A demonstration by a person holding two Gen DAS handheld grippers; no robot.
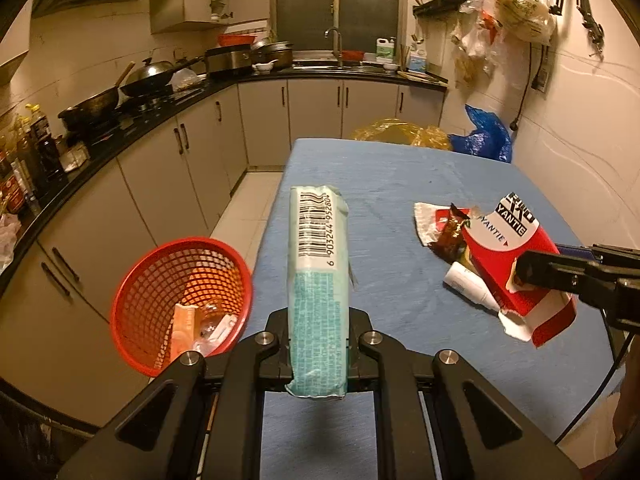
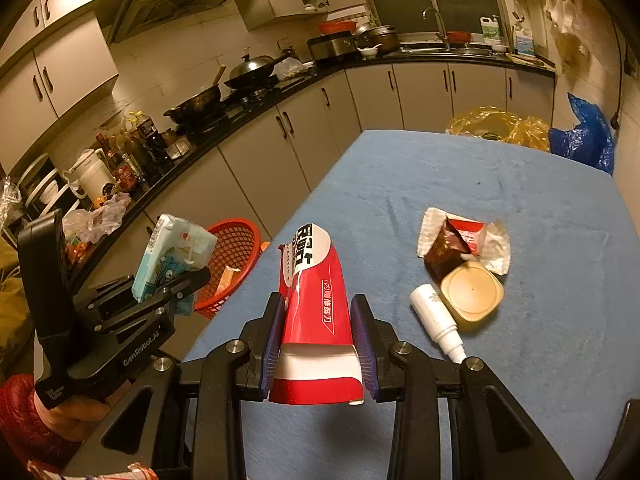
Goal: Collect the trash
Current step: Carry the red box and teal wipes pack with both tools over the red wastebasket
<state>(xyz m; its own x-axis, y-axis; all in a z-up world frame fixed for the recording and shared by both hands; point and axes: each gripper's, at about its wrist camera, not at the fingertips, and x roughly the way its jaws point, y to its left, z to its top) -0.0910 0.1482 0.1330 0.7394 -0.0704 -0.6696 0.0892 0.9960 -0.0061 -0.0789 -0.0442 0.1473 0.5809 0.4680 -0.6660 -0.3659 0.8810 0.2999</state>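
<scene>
My left gripper (image 1: 318, 344) is shut on a pale green tissue pack (image 1: 318, 264) with a barcode, held above the blue table's left edge; it also shows in the right wrist view (image 2: 172, 256). My right gripper (image 2: 318, 340) is shut on a red and white carton (image 2: 314, 300), also seen in the left wrist view (image 1: 508, 260). A red mesh basket (image 1: 180, 300) with some trash inside sits beside the table's left edge, to the left of the tissue pack. On the table lie a torn wrapper (image 2: 460, 240), a beige lidded tub (image 2: 472, 292) and a small white bottle (image 2: 436, 320).
The blue table (image 2: 480, 184) has a yellow bag (image 2: 496, 124) and a blue bag (image 2: 588, 136) past its far edge. A dark kitchen counter (image 1: 120, 128) with woks and bottles runs along the left. Plastic bags (image 1: 516, 12) hang on the right wall.
</scene>
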